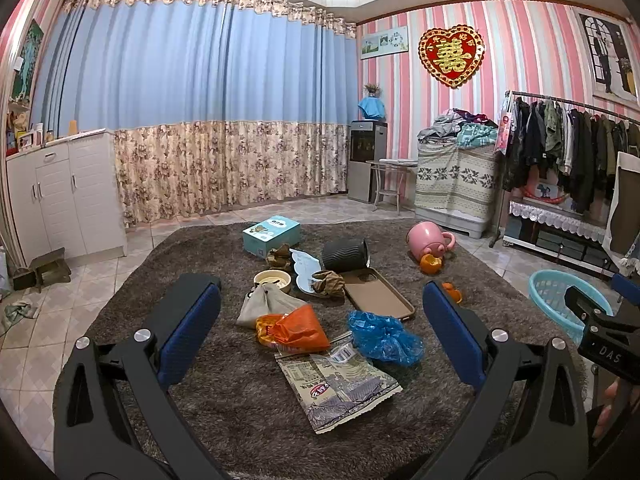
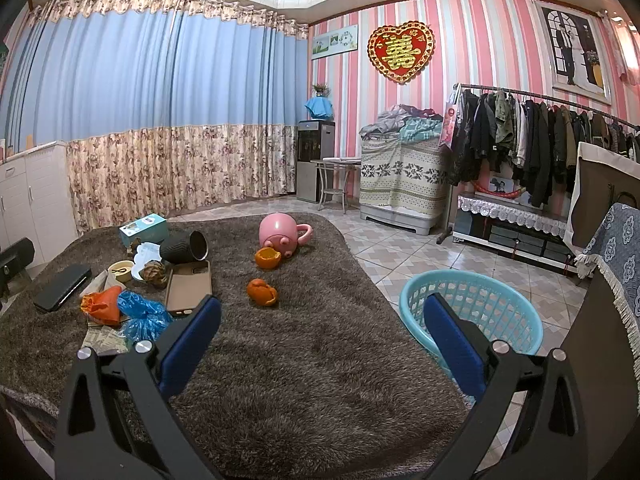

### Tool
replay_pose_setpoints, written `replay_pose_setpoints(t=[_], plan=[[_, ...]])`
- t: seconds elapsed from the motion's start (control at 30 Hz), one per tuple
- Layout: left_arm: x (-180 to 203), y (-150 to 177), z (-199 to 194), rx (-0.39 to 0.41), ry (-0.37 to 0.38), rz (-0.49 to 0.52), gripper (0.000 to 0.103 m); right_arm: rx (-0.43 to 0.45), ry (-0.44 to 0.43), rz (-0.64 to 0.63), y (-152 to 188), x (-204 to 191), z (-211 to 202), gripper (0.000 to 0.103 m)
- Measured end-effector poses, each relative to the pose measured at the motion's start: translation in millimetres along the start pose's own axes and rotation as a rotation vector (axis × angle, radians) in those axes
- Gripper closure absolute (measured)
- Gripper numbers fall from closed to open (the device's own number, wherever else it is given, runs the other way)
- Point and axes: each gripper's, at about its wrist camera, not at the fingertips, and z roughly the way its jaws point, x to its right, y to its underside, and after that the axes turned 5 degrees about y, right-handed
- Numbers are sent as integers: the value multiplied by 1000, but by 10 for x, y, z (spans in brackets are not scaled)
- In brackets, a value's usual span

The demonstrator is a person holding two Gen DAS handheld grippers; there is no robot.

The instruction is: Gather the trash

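Both grippers spread wide, holding nothing.
We see left gripper over orange bag, blue bag, snack wrapper mid-rug (phone case behind); right gripper near rug's right edge, teal basket just beyond.

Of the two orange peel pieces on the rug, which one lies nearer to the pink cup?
The cup-shaped orange peel, hollow side up, lies right beside the tipped pink cup. The other peel lies apart, closer to the right gripper.

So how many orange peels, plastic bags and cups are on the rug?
Orange peels: 2, the peel by the mug and the nearer peel
Plastic bags: 2, the orange bag and the blue bag
Cups: 2, the pink mug and the black cup
Total: 6
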Motion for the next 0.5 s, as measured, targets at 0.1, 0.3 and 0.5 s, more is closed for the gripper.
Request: replay_pose_setpoints(t=[0.1,0.3,0.5], plan=[[-2,1,2,0,1,0,5,1,1,-1,-3,-5,-2,4],[12,1,-2,-4,2,-2,5,1,-1,-2,-7,18,-3,4],[17,12,7,-4,1,-1,5,0,-1,-2,-6,18,-4,4]])
